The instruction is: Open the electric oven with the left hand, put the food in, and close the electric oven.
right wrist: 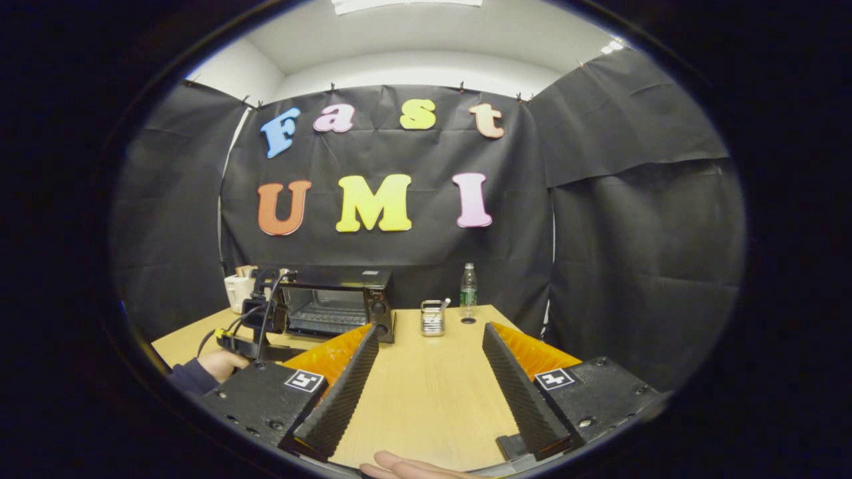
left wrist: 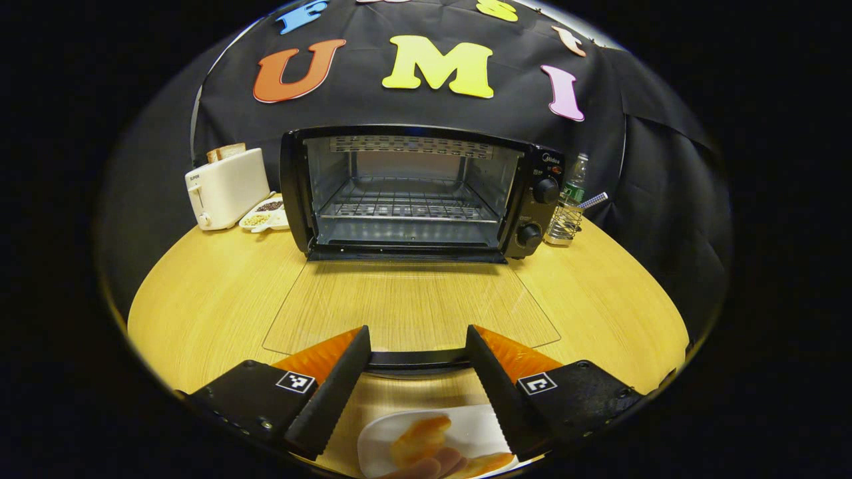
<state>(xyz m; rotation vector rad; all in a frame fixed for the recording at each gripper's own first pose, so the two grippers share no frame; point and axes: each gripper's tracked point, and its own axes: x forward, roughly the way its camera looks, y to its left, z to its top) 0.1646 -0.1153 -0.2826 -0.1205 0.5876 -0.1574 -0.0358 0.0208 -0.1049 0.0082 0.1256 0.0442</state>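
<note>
left gripper [left wrist: 418,372] jaws apart, empty | right gripper [right wrist: 429,389] jaws apart, empty

The plate [left wrist: 459,426] and food [left wrist: 426,442] are cut off at the lower edge of the left gripper view. The dish [left wrist: 265,214] contents beside the toaster [left wrist: 225,187] are too small to identify. At lower left of the right gripper view, the hand [right wrist: 223,364] is partly hidden.

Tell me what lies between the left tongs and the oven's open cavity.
In the left gripper view, the lowered glass door lies flat over the table between the left tongs and the oven, its handle between the fingers.
</note>
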